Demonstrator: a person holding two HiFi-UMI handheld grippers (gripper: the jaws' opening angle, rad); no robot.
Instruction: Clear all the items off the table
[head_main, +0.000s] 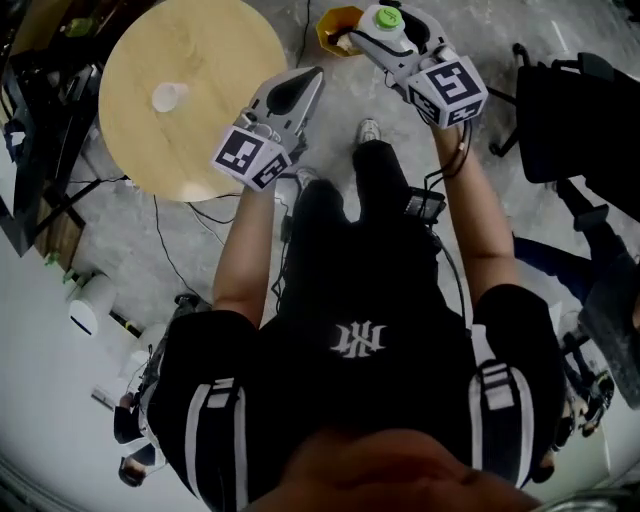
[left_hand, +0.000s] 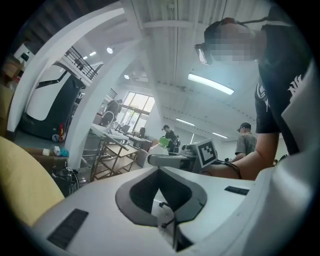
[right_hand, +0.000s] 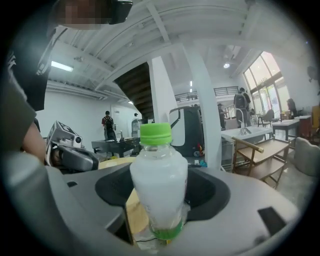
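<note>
Right gripper (right_hand: 159, 215) is pinching the white bottle (right_hand: 159, 172) low on its body, with the long axis upright and the green cap on top. The yellow bin (head_main: 334, 30) sits just beside its tips and lower down, so I'd guess the drop goes there. Left gripper (head_main: 312, 78) is pressed together and empty. Further off to its left, a small white cup (head_main: 168, 97) sits on the round table (head_main: 225, 130), and the left hand's nearer.

Black T-shirt (head_main: 400, 300) with a white chest emblem (head_main: 358, 340) and white-striped sleeves (head_main: 212, 425), black trousers (head_main: 385, 195), pale shoes (head_main: 369, 130); grey-white left gripper (head_main: 313, 77) and right gripper (head_main: 366, 36) each bear a black-and-white marker cube (head_main: 452, 92).
</note>
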